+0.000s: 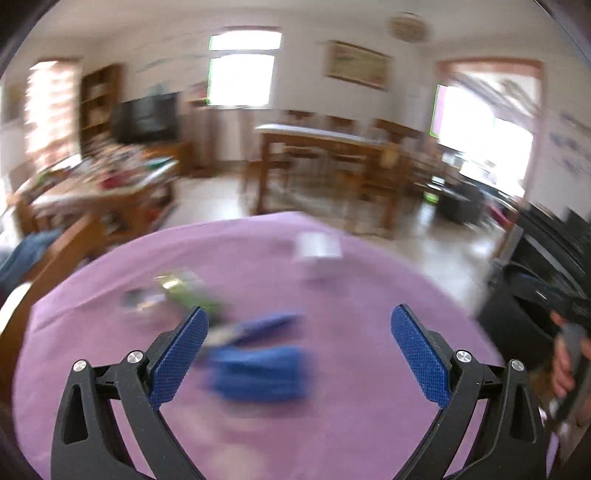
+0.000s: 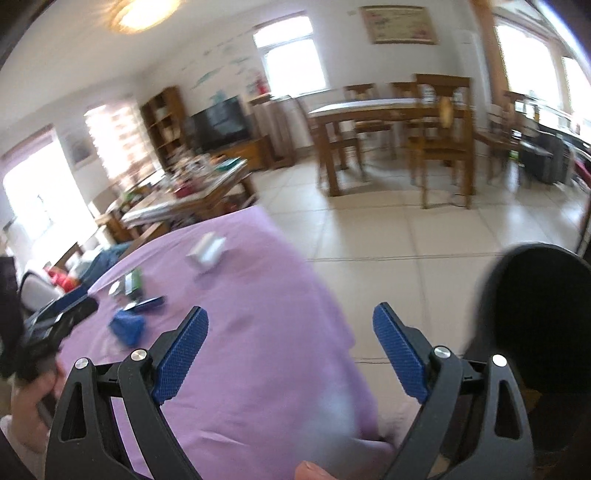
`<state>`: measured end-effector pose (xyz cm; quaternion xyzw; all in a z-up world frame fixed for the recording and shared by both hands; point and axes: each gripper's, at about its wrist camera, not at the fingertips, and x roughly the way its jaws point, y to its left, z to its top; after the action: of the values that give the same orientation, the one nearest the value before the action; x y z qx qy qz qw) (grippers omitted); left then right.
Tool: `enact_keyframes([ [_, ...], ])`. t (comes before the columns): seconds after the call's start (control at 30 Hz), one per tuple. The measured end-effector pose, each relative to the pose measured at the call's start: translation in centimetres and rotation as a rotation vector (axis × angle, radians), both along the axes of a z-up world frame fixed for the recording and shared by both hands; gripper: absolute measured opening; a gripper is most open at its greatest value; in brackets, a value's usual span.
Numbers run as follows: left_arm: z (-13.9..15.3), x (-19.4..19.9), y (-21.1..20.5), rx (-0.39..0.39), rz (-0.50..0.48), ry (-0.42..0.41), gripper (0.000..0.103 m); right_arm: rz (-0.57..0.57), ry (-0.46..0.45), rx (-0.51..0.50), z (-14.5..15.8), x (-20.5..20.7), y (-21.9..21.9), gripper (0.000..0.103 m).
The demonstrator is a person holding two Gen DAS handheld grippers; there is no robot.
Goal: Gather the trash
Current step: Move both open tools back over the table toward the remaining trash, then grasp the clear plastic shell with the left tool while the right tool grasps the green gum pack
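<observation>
Both tongs stand wide apart, empty. Blue crumpled trash [image 1: 258, 373] lies on the purple cloth [image 1: 332, 424] between the left gripper [image 1: 299, 354] fingers; from the right gripper [image 2: 290, 349], it sits at ten o'clock.

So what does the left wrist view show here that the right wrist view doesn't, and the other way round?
Only the left wrist view shows the open left gripper and, at its right edge, the hand holding the other tool.

Only the right wrist view shows the open right gripper, the ceiling lamp and the black bin seen clearly.

Both show the purple cloth, the blue wad, the green wrapper, the white box, the dining table and the TV.
</observation>
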<state>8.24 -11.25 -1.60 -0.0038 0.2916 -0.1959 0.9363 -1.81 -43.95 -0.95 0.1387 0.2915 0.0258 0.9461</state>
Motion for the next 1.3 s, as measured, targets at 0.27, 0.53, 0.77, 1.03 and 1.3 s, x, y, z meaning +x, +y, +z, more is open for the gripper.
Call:
enact_keyframes([
  [0.27, -1.7, 8.5, 9.2, 0.055, 0.154, 0.115, 0.091, 0.222, 0.065, -0.039, 0.1, 7.0, 10.7, 0.089],
  [0.53, -3.9, 14.1, 10.2, 0.09, 0.108, 0.246, 0.062, 0.369, 0.124, -0.098, -0.2, 13.9, 18.8, 0.08],
  [0.77, -4.4, 14.1, 10.1, 0.05, 0.11, 0.256, 0.037, 0.416, 0.182, -0.15, -1.4, 17.7, 21.8, 0.078],
  [1.03, -3.8, 12.0, 12.1, -0.008, 0.171, 0.217, 0.026, 0.484, 0.256, -0.233, -3.0, 20.0, 25.1, 0.071],
  [1.3, -4.4, 11.9, 14.4, -0.116, 0.173, 0.258, 0.026, 0.501, 0.281, -0.321, -3.2, 20.6, 26.9, 0.03],
])
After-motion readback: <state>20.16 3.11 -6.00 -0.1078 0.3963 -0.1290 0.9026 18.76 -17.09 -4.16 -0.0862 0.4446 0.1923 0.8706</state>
